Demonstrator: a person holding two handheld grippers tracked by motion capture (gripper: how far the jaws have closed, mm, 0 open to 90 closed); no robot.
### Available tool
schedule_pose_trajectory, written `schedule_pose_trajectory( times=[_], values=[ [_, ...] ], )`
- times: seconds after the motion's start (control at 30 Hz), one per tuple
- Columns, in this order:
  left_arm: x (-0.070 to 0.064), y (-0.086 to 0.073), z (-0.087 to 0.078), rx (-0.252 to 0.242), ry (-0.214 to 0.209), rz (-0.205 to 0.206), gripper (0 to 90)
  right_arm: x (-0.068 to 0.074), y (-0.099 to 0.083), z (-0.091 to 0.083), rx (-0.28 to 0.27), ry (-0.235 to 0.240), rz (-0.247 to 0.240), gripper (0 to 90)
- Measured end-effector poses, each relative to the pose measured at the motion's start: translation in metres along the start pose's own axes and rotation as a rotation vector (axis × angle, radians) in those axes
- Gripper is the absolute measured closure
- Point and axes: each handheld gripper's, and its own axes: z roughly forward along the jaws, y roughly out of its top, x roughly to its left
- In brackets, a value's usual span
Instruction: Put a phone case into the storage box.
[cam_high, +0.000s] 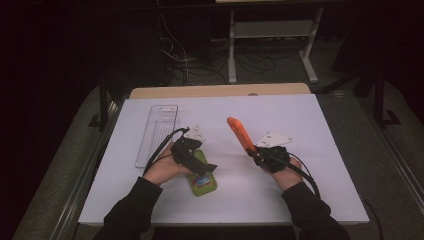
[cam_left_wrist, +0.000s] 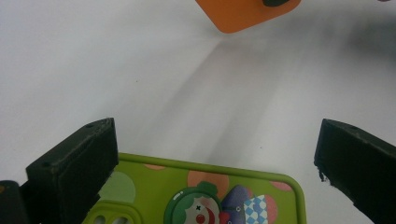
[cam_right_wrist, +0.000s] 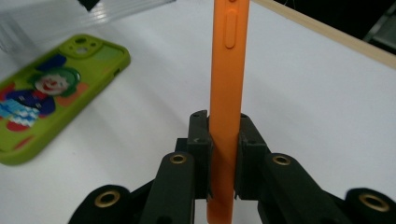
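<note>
— Two claws; what has the right gripper (cam_right_wrist: 223, 154)?
— Clenched on a slim orange silicone phone case (cam_right_wrist: 227, 70), edge-on between its jaws.
— Left gripper (cam_left_wrist: 212, 154)?
— Released, straddling a green clown-printed phone case (cam_left_wrist: 205, 196) flat beneath it.

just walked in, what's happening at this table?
A person works two handheld grippers over a white table. The right gripper is shut on an orange phone case, held edge-on and lifted off the table. The left gripper is open, its jaws spread above a green phone case with a clown print lying flat on the table. A clear plastic tray sits to the left, apparently empty.
</note>
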Motion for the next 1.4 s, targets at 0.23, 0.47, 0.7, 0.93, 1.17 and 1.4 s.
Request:
schedule_pose_trajectory(
  times=[0.23, 0.47, 0.7, 0.93, 1.17, 1.4],
  values=[
    [0.001, 0.0, -0.001, 0.007, 0.003, 0.004, 0.0, -0.005, -0.001, 0.0, -0.015, 0.035, 0.119, 78.0],
    [0.002, 0.0, -0.001, -0.019, 0.021, -0.025, 0.0, -0.008, -0.002, -0.001, -0.027, 0.044, 0.167, 78.1],
    [0.008, 0.006, -0.008, -0.107, 0.015, -0.087, 0.0, -0.003, 0.001, -0.003, -0.038, 0.058, 0.18, 78.0],
    [0.013, 0.017, -0.013, -0.183, -0.016, -0.135, 0.0, 0.003, 0.005, -0.002, -0.046, 0.076, 0.173, 78.1],
    [0.015, 0.033, -0.011, -0.201, -0.041, -0.145, 0.0, 0.01, 0.008, -0.001, -0.049, 0.091, 0.158, 78.1],
    [0.018, 0.049, -0.009, -0.215, -0.065, -0.135, 0.0, 0.014, 0.01, -0.002, -0.064, 0.099, 0.147, 78.2]
  ],
)
